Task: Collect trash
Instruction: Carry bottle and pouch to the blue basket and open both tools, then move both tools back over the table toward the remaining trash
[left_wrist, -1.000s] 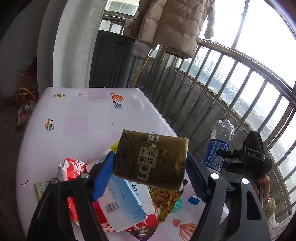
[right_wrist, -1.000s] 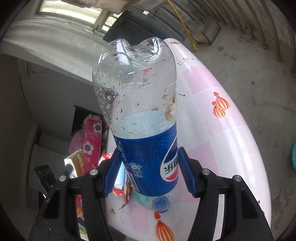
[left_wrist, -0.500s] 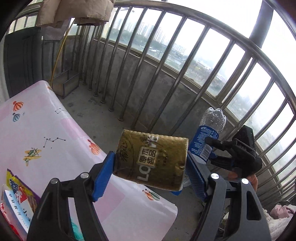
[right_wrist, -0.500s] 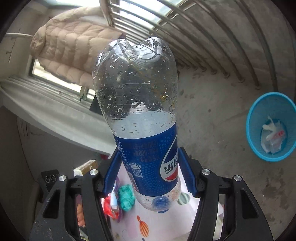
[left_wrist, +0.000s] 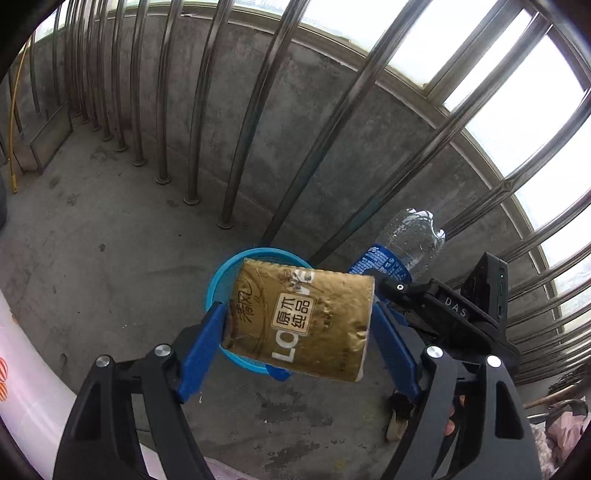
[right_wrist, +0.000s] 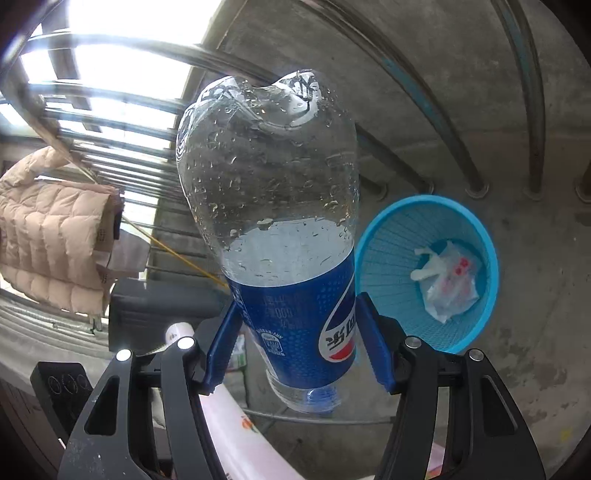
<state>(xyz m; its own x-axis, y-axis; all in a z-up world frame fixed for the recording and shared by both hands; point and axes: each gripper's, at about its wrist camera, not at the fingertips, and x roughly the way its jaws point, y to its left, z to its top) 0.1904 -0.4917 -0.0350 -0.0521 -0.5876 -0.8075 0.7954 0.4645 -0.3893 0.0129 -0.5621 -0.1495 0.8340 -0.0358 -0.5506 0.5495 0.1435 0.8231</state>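
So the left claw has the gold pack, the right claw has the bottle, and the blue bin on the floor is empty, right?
Not quite: the bin is not empty. The right wrist view shows a crumpled white plastic bag lying in it. The rest holds: the left claw grips the gold pack, the right claw the bottle.

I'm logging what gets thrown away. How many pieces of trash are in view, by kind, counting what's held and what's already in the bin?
Gold packet: 1, in left tool
Plastic bottle: 1, in right tool
Plastic bag: 1, in blue bin
Total: 3
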